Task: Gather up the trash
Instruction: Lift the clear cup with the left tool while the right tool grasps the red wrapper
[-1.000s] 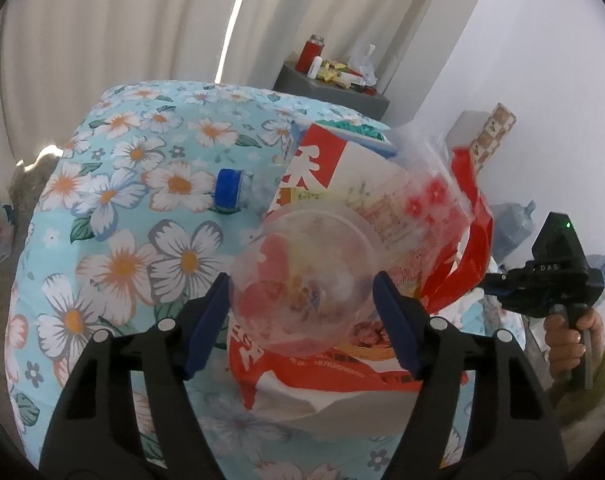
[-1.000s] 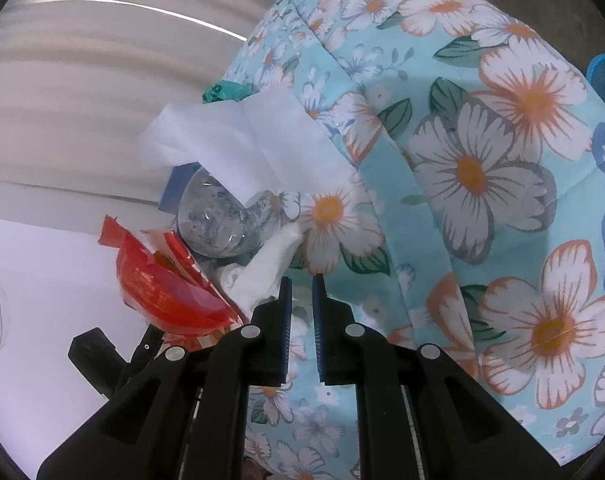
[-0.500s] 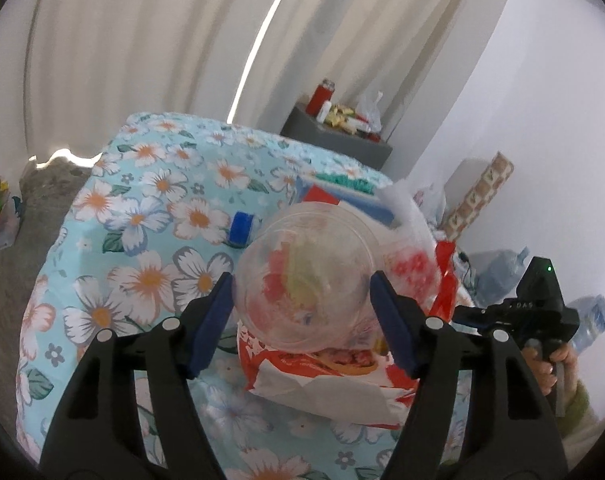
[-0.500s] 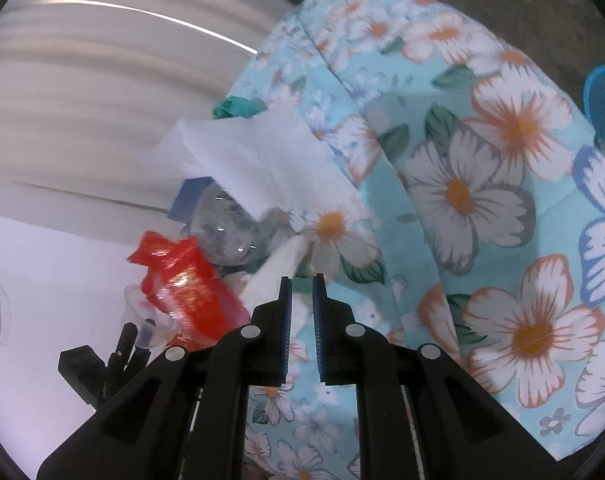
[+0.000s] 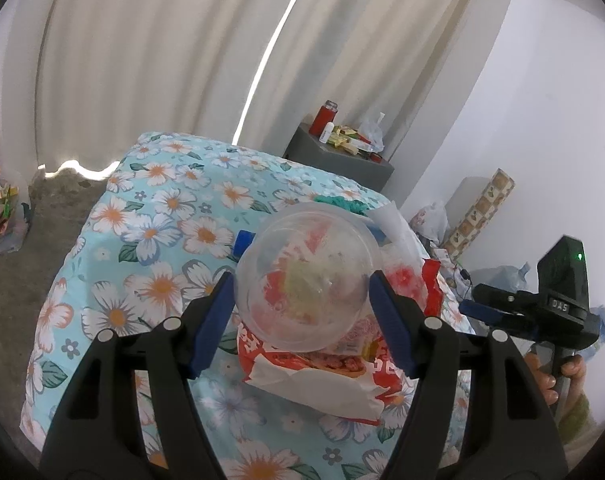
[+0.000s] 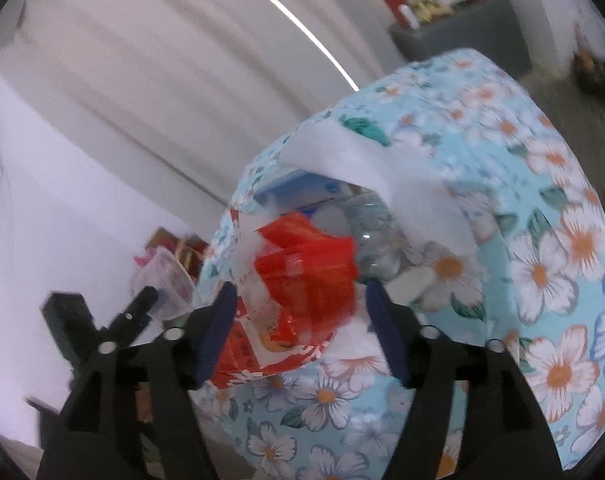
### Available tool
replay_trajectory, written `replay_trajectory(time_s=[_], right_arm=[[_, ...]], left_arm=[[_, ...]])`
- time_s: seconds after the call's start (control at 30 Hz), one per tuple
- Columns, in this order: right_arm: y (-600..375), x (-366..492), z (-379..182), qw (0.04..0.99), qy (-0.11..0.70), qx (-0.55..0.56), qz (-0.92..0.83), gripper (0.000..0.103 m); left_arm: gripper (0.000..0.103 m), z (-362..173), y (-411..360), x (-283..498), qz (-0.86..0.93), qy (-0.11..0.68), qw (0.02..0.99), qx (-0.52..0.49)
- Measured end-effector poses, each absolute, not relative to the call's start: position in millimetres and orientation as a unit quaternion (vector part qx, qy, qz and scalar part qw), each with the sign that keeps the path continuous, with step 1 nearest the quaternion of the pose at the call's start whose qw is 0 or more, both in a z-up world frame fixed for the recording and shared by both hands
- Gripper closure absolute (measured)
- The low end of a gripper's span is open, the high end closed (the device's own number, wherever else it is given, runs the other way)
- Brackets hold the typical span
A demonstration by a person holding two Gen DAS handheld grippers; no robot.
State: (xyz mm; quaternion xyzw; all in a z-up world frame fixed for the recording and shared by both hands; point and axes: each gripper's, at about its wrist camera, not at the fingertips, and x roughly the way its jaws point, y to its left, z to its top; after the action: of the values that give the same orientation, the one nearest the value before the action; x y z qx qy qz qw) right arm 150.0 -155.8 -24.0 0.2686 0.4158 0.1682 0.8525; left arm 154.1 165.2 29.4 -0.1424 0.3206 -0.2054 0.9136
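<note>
Cup up, bag waiting

My left tool (image 5: 302,300) pinches the clear cup (image 5: 308,276) clear of the bench (image 5: 150,216); my right tool (image 6: 300,320) has just spread, empty, framing the red bag (image 6: 302,276) for loading.

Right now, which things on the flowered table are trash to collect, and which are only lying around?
Trash: clear plastic cup, red snack bag, white tissue, crushed bottle.
Lying about: red flask, grey cabinet, curtain.

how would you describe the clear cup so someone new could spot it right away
Start at the table under the blue floral cloth. Above its right side, over the red and white bag, the left gripper holds a clear plastic cup between its blue pads. It is the only round, see-through item, with its open mouth facing the camera.
</note>
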Motion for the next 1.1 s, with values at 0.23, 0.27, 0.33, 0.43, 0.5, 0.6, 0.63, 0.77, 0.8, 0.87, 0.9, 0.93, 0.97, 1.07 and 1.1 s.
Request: replay_trajectory(time_s=[0.23,0.27,0.33,0.43,0.5,0.6,0.63,0.77,0.8,0.87,0.9,0.93,0.97,1.07,1.1], right_arm=[[-129,163,-27,0.855,0.443,0.229,0.142,0.035],[-126,169,-27,0.856,0.445,0.224,0.136,0.035],[-124,170,-28,0.857,0.444,0.224,0.136,0.036],[-130,168,-31,0.856,0.446,0.228,0.126,0.045],[-135,169,-35,0.852,0.446,0.243,0.126,0.051],[-147,165,-40,0.847,0.444,0.265,0.126,0.061],[-152,163,-41,0.845,0.441,0.275,0.128,0.066],[-165,156,-43,0.836,0.431,0.31,0.136,0.08],[-168,155,-43,0.836,0.429,0.314,0.135,0.082],[-175,153,-43,0.834,0.424,0.325,0.136,0.088],[-179,151,-43,0.834,0.421,0.331,0.135,0.089],[-182,151,-43,0.834,0.418,0.333,0.134,0.09],[-184,150,-42,0.835,0.415,0.335,0.133,0.09],[-192,146,-38,0.839,0.406,0.339,0.127,0.091],[-195,144,-37,0.841,0.403,0.339,0.124,0.091]], left_arm=[[0.039,31,160,150,-0.212,0.317,0.914,-0.141],[0.039,30,159,150,-0.212,0.318,0.913,-0.141],[0.039,30,158,150,-0.213,0.319,0.913,-0.141],[0.039,29,157,150,-0.214,0.319,0.913,-0.139],[0.039,29,157,150,-0.214,0.319,0.913,-0.139],[0.039,30,156,149,-0.214,0.318,0.913,-0.138],[0.039,30,156,149,-0.215,0.317,0.913,-0.138],[0.039,32,156,148,-0.215,0.315,0.914,-0.138],[0.039,32,156,147,-0.215,0.314,0.915,-0.137],[0.039,33,155,147,-0.214,0.313,0.915,-0.137],[0.039,34,155,147,-0.215,0.312,0.915,-0.137],[0.039,34,155,146,-0.215,0.311,0.915,-0.137],[0.039,35,154,146,-0.215,0.31,0.916,-0.136],[0.04,38,153,144,-0.216,0.306,0.918,-0.133],[0.04,39,152,144,-0.216,0.305,0.918,-0.132]])
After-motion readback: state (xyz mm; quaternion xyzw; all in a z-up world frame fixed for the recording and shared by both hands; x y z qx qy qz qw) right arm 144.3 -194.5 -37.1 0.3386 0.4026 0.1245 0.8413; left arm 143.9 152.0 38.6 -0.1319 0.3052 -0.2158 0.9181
